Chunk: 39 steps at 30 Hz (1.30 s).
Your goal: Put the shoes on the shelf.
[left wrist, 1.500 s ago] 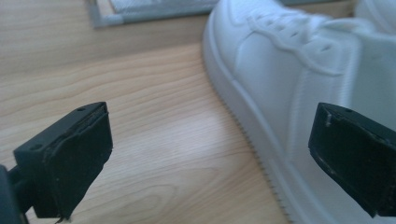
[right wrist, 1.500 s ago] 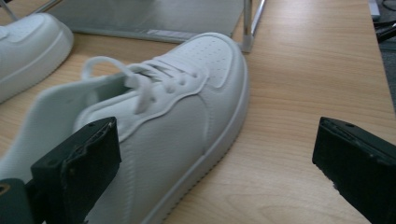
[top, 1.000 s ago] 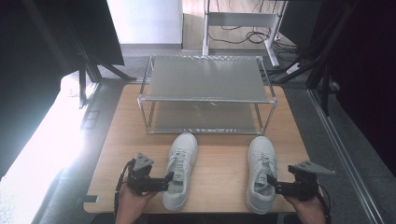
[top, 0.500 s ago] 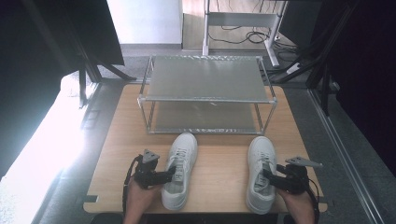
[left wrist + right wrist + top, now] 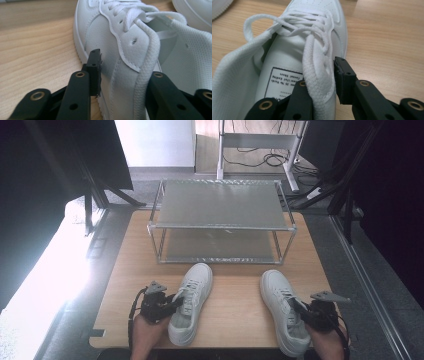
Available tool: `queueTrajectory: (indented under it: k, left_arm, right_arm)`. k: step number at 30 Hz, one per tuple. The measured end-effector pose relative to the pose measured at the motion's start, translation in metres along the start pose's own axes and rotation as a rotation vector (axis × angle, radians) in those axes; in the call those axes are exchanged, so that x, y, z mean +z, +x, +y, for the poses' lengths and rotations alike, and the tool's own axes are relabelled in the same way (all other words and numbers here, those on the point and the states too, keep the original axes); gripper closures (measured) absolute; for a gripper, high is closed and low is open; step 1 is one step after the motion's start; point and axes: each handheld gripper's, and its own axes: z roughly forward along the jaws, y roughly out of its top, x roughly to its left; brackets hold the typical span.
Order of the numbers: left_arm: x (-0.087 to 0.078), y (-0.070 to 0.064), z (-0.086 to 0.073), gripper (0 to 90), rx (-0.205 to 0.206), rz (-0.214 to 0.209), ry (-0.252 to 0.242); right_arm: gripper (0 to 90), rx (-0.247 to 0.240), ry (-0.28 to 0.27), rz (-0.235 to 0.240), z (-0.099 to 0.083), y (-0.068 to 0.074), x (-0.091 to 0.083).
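Two white lace-up sneakers lie side by side on the wooden table (image 5: 235,312), toes pointing away from me. My left gripper (image 5: 172,301) straddles the side wall of the left sneaker (image 5: 194,292) near its opening. In the left gripper view the left sneaker (image 5: 112,32) fills the left gripper (image 5: 125,75): one jaw presses its outer side, the other sits behind the padded collar. My right gripper (image 5: 301,307) holds the collar of the right sneaker (image 5: 279,300). In the right gripper view the right sneaker (image 5: 312,15) has its collar pinched in the right gripper (image 5: 322,75).
A two-tier metal shoe rack (image 5: 220,205) stands at the back of the table, both shelves bare. Bare wood lies between the sneakers and in front of the rack. The table's near edge runs just under my hands. Dark stands and cables sit beyond the table.
Both grippers have slid inward onto the sneakers' collars, the left one also forward. The sneakers have stayed in place.
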Motion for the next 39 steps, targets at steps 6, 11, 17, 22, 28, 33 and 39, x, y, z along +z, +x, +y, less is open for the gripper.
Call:
queueTrajectory:
  k: [6, 11, 17, 22, 28, 33, 39]
  left_arm:
    - [-0.004, 0.002, 0.003, 79.1, 0.017, 0.036, 0.033]
    - [-0.007, 0.015, 0.001, 81.8, -0.048, -0.013, 0.015]
    - [-0.008, 0.022, -0.004, 83.2, -0.114, -0.06, -0.033]
    - [-0.006, 0.026, -0.005, 83.7, -0.176, -0.108, -0.068]
    - [-0.004, 0.027, -0.008, 83.9, -0.262, -0.181, -0.131]
    - [-0.01, 0.025, -0.009, 83.8, -0.31, -0.168, -0.193]
    - [-0.019, 0.021, -0.012, 83.8, -0.367, -0.182, -0.267]
  right_arm:
    - [83.1, 0.041, 0.009, 0.046, 0.0, -0.01, -0.001]
    - [84.5, 0.097, 0.004, 0.095, -0.001, -0.019, -0.002]
    - [85.5, 0.2, -0.025, 0.17, -0.003, -0.029, -0.001]
    - [85.6, 0.242, -0.048, 0.289, 0.001, -0.025, 0.005]
    - [85.6, 0.26, -0.083, 0.347, 0.015, -0.014, 0.013]
    - [85.6, 0.299, -0.124, 0.408, 0.024, -0.009, 0.017]
    - [85.4, 0.334, -0.164, 0.467, 0.036, 0.002, 0.021]
